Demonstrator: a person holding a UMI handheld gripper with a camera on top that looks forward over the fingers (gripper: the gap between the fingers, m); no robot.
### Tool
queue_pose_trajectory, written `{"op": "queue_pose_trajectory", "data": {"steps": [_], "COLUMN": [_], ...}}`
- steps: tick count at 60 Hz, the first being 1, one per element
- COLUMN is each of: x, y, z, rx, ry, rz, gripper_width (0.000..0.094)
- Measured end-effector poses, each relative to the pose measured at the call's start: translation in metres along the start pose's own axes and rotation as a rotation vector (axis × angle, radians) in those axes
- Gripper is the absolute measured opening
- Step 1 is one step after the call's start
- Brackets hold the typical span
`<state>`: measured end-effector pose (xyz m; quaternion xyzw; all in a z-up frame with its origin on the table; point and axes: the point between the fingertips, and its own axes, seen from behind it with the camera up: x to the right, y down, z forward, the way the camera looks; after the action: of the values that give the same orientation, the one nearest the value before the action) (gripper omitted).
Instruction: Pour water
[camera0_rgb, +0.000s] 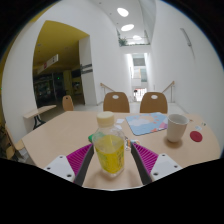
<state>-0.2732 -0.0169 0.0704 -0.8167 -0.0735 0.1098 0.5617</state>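
Observation:
A clear plastic bottle (108, 148) with a pale cap and yellow liquid stands upright between my fingers, held over the light wooden table (60, 135). My gripper (109, 163) is shut on it, with the pink pads (80, 156) pressing on both sides. A white cup (177, 127) stands on the table beyond the fingers, to the right and apart from the bottle.
A light blue mat or paper (148, 123) lies beyond the bottle, next to the cup. A small red coaster-like disc (196, 135) lies right of the cup. Two wooden chairs (117, 101) stand at the table's far edge. More tables and chairs stand at the left.

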Motion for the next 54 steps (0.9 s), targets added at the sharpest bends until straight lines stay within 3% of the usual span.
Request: {"op": "queue_pose_trajectory", "data": {"steps": [10, 13, 14, 24, 32, 39, 54], "x": [-0.006, -0.006, -0.006, 0.003, 0.004, -0.003, 0.049], "y": [-0.007, -0.007, -0.007, -0.005, -0.009, -0.018, -0.134], "z": [0.04, 0.047, 0.048, 0.048, 0.05, 0.047, 0.052], "rx": [0.029, 0.037, 0.032, 0.041, 0.052, 0.041, 0.216], "ry": [-0.007, -0.014, -0.012, 0.017, -0.007, -0.09, -0.303], "rz": [-0.066, -0.082, -0.086, -0.09, -0.05, 0.068, 0.631], "gripper_width": [0.0797, 0.0696, 0.0576, 0.0494, 0.0365, 0.0357, 0.0355]}}
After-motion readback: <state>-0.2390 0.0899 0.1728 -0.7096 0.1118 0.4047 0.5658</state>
